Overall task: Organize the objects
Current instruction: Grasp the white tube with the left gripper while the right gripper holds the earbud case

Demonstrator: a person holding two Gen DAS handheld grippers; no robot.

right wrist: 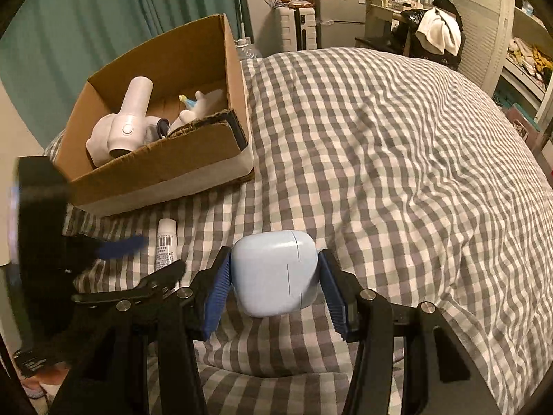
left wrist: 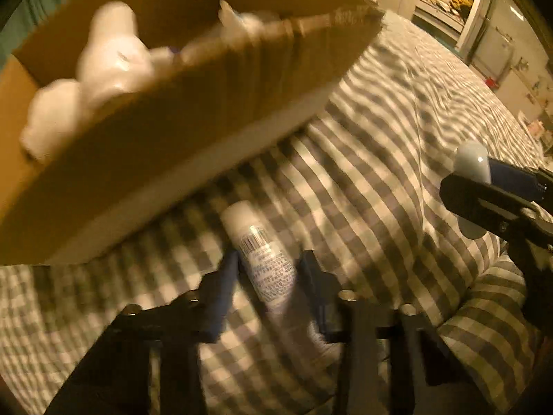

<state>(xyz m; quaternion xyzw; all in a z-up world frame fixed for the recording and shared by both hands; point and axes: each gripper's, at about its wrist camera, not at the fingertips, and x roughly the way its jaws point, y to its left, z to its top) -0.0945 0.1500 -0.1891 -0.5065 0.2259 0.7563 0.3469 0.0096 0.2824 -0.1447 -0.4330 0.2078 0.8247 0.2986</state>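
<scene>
Tongs on my right (right wrist: 274,278) clamp the pale blue case (right wrist: 274,273); my left tongs (left wrist: 268,276) straddle the white tube (left wrist: 262,259), jaws apart.

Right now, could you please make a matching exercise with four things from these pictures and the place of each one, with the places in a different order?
Things:
1. hair dryer
2. white tube
3. light blue case
4. white towel

Places:
A. between the pads of the right hand-held gripper
B. inside the cardboard box
C. on a chair behind the bed
D. lying on the checked bedspread in front of the box

Pairs: 1-B, 2-D, 3-A, 4-C
</scene>
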